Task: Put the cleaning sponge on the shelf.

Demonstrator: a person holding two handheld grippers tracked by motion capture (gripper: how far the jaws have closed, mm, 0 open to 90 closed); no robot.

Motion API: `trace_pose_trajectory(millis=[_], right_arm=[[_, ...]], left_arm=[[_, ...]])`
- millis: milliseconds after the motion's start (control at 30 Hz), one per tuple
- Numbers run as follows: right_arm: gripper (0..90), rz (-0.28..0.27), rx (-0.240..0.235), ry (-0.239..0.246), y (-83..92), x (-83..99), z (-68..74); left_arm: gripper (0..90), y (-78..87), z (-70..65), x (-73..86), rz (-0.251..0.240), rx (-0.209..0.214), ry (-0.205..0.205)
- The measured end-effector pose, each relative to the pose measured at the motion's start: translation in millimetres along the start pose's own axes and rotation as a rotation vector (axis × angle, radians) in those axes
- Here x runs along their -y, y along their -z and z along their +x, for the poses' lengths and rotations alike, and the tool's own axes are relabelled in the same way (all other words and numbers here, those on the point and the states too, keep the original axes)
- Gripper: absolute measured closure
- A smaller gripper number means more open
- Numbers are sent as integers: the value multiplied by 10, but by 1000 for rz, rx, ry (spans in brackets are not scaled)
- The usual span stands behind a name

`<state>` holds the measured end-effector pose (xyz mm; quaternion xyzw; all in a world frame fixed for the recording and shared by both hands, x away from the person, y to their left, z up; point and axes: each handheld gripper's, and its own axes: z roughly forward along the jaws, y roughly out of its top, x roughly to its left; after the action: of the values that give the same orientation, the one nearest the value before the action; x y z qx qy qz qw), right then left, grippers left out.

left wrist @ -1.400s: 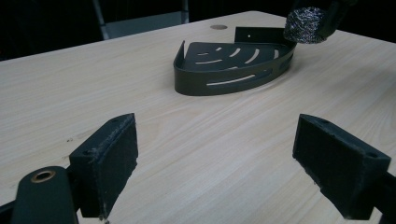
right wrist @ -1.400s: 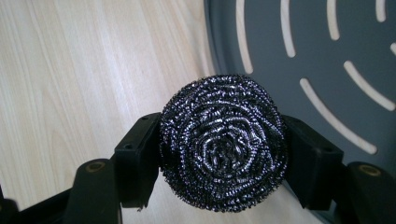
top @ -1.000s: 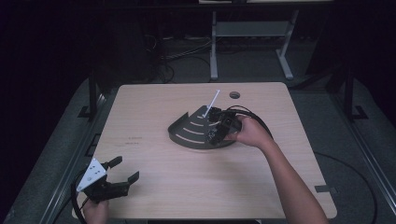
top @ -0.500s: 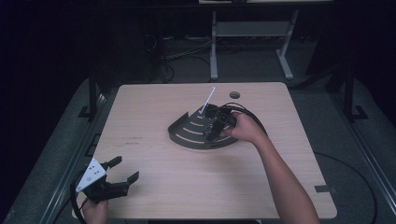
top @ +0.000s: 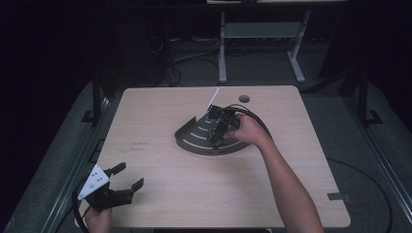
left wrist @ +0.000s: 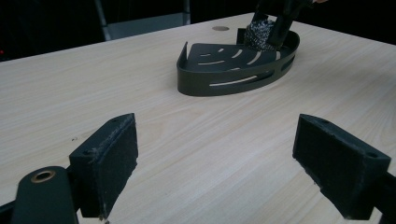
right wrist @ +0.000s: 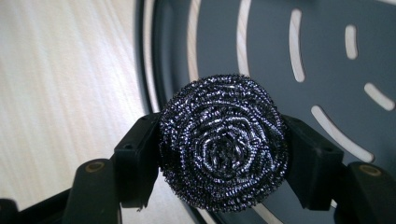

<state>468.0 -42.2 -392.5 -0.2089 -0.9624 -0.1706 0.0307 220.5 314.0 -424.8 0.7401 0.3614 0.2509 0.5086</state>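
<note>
Steel scourer (right wrist: 223, 142) in right gripper (top: 217, 127) (over tray (top: 194, 138))

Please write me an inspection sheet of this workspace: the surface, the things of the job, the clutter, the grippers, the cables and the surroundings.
Surface: light wooden table with a round hole near its far edge.
Job's things: dark slotted corner tray at mid-table; steel wool scrubber held over its far part.
Clutter: nothing seen, apart from a small dark mark on the wood.
Grippers: right hand-held gripper shut on the scrubber above the tray; left hand-held gripper open, at the near left corner, holding nothing.
Cables: black cable loops behind the right hand; another trails from the left hand-held gripper.
Surroundings: dark room; metal frame legs and floor cables beyond the table.
</note>
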Motion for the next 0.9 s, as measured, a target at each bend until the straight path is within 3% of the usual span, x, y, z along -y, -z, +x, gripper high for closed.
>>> trace_pose_trajectory(millis=[333, 900], right_arm=[[335, 40, 13, -43, -177, 4, -117], [332, 35, 12, -67, -357, -23, -198]], left_arm=[[135, -7, -7, 0, 3, 1, -2], [135, -1, -1, 0, 3, -2, -2]])
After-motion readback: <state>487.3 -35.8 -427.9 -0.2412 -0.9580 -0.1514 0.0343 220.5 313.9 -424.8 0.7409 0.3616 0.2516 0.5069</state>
